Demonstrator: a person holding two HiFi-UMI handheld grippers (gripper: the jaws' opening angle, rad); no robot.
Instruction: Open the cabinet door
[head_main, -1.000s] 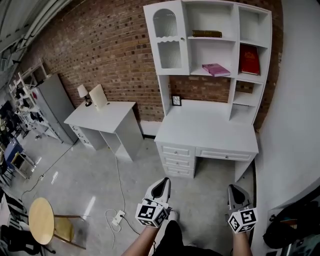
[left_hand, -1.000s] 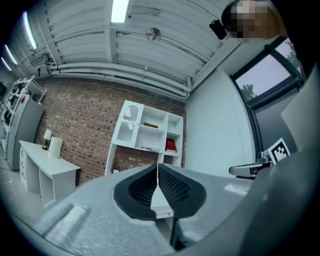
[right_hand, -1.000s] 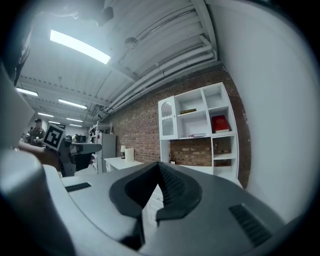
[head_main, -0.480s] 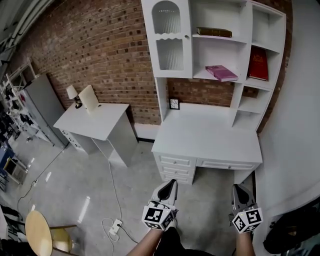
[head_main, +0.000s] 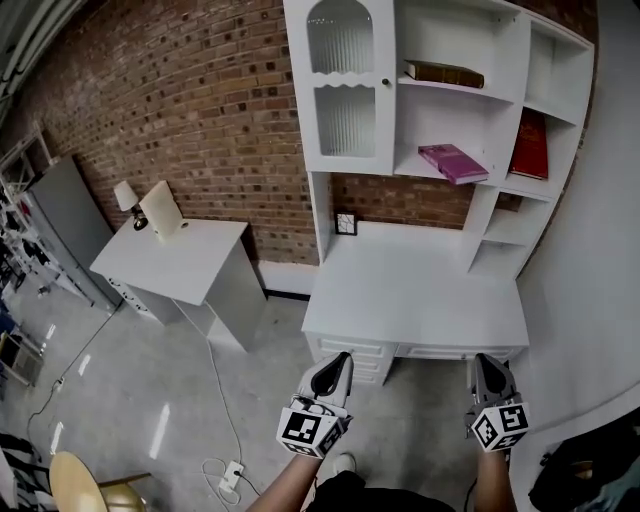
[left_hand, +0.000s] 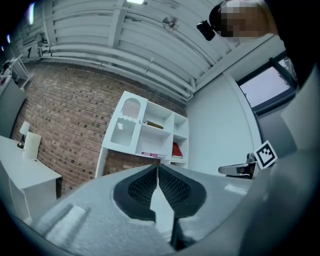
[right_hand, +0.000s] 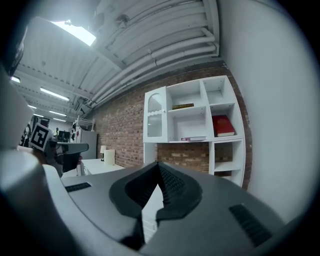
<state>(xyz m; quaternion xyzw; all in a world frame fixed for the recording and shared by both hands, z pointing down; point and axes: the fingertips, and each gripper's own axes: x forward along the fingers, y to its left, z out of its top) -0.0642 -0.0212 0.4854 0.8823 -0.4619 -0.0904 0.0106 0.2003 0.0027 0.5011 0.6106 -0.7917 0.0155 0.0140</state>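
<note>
Head view: cabinet door is shut at the top left of the hutch over the desk, upright, with its knob on its right edge. It's up and ahead of me, and my left gripper is nearer than my right gripper

Left gripper view: jaws clenched on nothing, door above-left of the tips

Right gripper view: jaws clenched and empty, door straight above the tips, well apart
</note>
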